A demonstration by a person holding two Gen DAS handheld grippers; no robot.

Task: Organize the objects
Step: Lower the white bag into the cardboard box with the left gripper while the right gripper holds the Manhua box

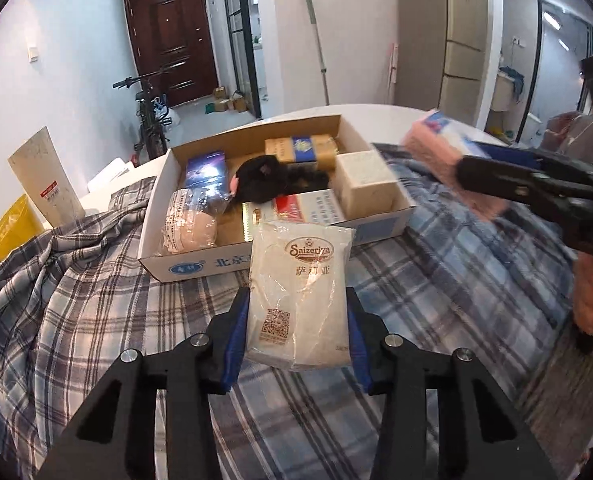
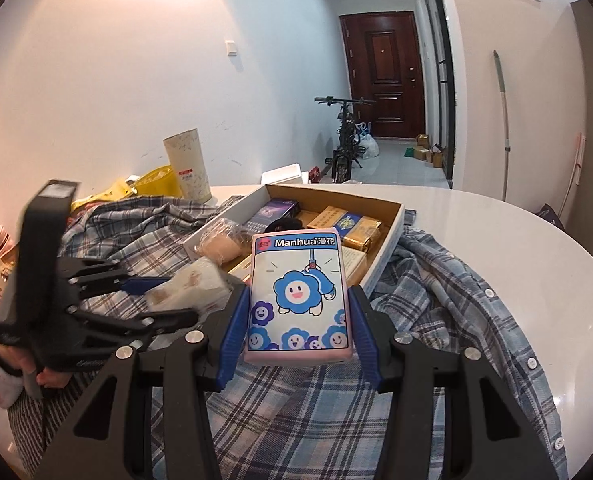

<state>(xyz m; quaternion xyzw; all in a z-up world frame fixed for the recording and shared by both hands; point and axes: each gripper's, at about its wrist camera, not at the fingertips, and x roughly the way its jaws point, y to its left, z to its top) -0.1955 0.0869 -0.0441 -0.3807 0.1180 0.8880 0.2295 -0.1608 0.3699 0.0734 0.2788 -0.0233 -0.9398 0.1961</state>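
Note:
My left gripper (image 1: 298, 324) is shut on a white Saizeriya napkin pack (image 1: 300, 292), held above the plaid cloth in front of the cardboard box (image 1: 184, 270). My right gripper (image 2: 298, 328) is shut on a pink Manhua tissue pack (image 2: 298, 300) with blue flower figures. In the left wrist view that pink pack (image 1: 436, 148) hangs blurred at the right of the box, in the right gripper (image 1: 472, 168). The box holds a gold carton (image 1: 300, 148), a dark blue pack (image 1: 206, 170), a black furry item (image 1: 272, 178), a white block (image 1: 364, 184) and a wrapped beige bundle (image 1: 188, 224).
A plaid shirt (image 2: 436, 320) covers the round white table (image 2: 496, 232). A tall paper cup (image 2: 188, 164) and a yellow bag (image 2: 156, 182) stand at the far left edge. A person's hand (image 2: 28, 364) grips the left tool. A bicycle (image 2: 344, 140) stands by the door.

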